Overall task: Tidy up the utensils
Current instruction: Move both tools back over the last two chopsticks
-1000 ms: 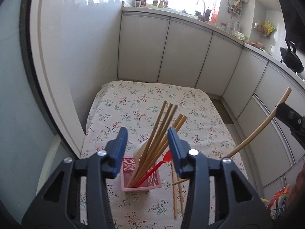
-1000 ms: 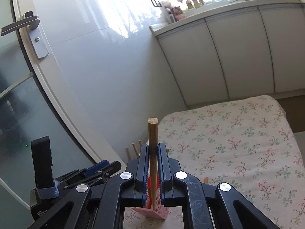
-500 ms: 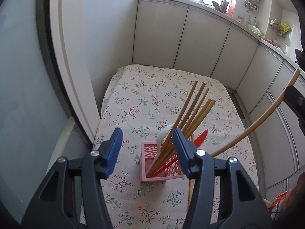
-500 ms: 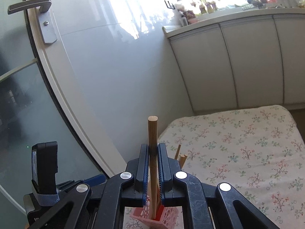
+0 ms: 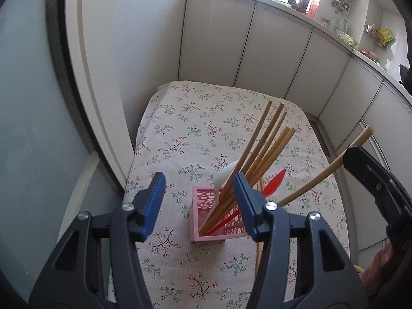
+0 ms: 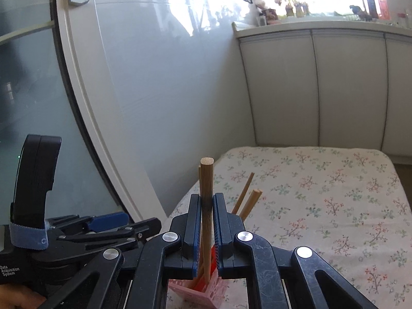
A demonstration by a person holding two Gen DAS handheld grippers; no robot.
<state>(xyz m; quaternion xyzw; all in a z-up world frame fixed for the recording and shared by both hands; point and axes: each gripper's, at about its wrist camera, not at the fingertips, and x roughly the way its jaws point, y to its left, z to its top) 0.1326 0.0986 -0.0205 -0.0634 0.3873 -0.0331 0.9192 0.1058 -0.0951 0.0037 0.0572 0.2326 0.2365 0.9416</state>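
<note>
A pink perforated utensil holder [image 5: 206, 216] stands on the floral tablecloth [image 5: 195, 128]. It holds several wooden chopsticks [image 5: 267, 139], a red spoon [image 5: 274, 181] and a white spoon [image 5: 225, 175]. My left gripper [image 5: 199, 195] is open and empty, just above and in front of the holder. My right gripper [image 6: 206, 206] is shut on a wooden chopstick [image 6: 206, 180], whose lower end reaches down at the holder [image 6: 206, 291]. That chopstick also shows in the left wrist view [image 5: 332, 167], slanting from the right. One loose chopstick [image 5: 258, 255] lies on the cloth beside the holder.
White cabinet doors [image 5: 270, 51] run behind and to the right of the table. A glass door with a white frame [image 5: 85, 77] stands close on the left. The left gripper's body [image 6: 77, 237] sits left of my right gripper.
The left gripper has moved forward and higher over the holder. The right gripper has lowered its chopstick toward the holder. The holder now sits between the left fingers.
</note>
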